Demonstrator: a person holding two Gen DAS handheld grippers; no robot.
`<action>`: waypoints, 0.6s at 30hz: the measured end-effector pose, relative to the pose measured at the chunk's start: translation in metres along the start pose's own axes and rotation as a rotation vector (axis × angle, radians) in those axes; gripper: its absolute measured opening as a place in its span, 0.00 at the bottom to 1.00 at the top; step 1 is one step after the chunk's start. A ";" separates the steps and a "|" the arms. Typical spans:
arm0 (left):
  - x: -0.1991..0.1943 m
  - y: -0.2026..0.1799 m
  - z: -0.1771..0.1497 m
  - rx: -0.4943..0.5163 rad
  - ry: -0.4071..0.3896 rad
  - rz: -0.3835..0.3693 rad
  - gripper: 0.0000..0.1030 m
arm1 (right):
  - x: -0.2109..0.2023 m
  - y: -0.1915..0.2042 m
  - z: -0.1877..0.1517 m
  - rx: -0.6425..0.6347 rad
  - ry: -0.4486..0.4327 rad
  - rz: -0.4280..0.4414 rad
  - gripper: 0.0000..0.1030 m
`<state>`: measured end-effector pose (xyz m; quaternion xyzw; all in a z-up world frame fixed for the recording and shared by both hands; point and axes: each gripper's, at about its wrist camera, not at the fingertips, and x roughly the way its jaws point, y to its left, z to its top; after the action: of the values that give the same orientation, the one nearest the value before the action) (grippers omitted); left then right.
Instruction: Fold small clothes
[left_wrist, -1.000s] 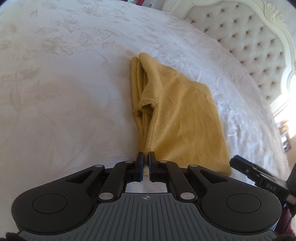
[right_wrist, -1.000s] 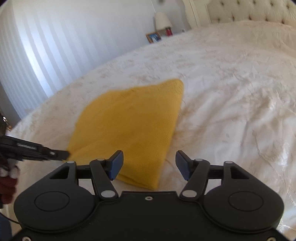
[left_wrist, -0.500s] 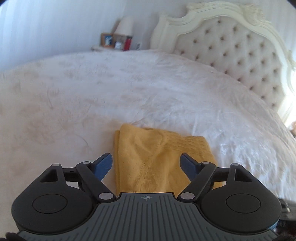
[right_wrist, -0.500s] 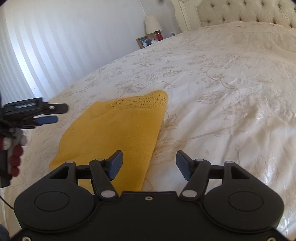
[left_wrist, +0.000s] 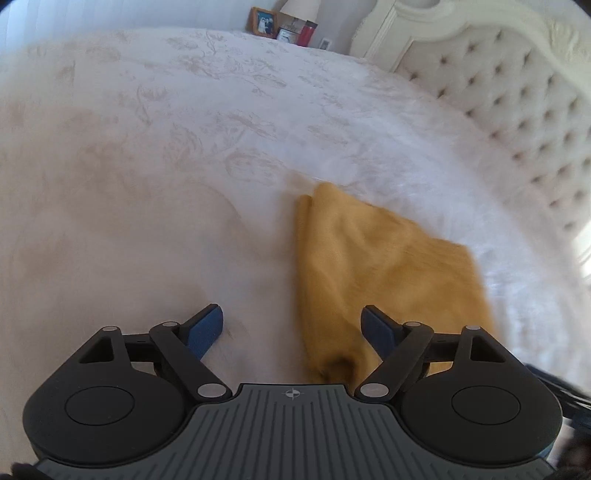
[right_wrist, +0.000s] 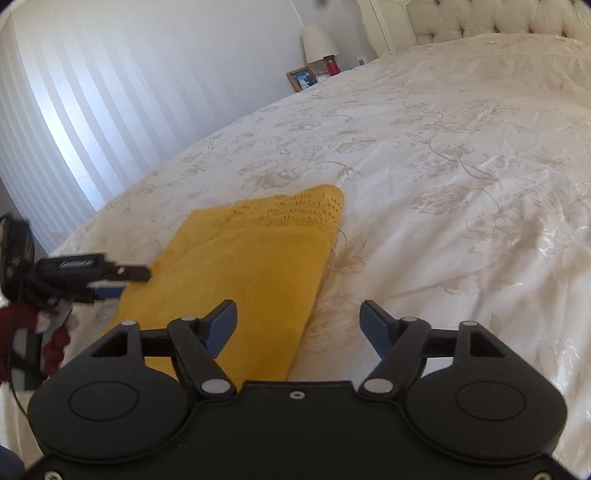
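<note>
**Fold laid down, both grippers let go**

I judge the yellow garment (right_wrist: 255, 273) folded flat on the bed (right_wrist: 461, 155). My left gripper (left_wrist: 293, 328) hovers with jaws released over its edge. My right gripper (right_wrist: 297, 323), angled down, has jaws opening, nothing gripped. Next I'd smooth or set aside.

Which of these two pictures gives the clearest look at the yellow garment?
The right wrist view: the yellow garment lies sharp, its lacy knitted edge visible. The left wrist view shows it blurred and partly hidden behind the tool.
</note>
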<state>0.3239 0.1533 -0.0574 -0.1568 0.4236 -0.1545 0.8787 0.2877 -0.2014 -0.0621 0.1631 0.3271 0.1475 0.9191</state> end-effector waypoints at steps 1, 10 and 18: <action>-0.007 0.001 -0.006 -0.028 0.009 -0.035 0.80 | 0.002 -0.001 0.002 0.015 -0.004 0.016 0.75; 0.002 -0.019 -0.052 -0.065 0.148 -0.193 0.83 | 0.036 -0.015 0.017 0.103 0.043 0.137 0.83; 0.039 -0.038 -0.035 -0.032 0.103 -0.207 0.88 | 0.089 -0.031 0.024 0.220 0.102 0.232 0.85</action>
<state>0.3136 0.0985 -0.0899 -0.2055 0.4521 -0.2456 0.8325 0.3747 -0.2007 -0.1058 0.2919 0.3665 0.2239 0.8546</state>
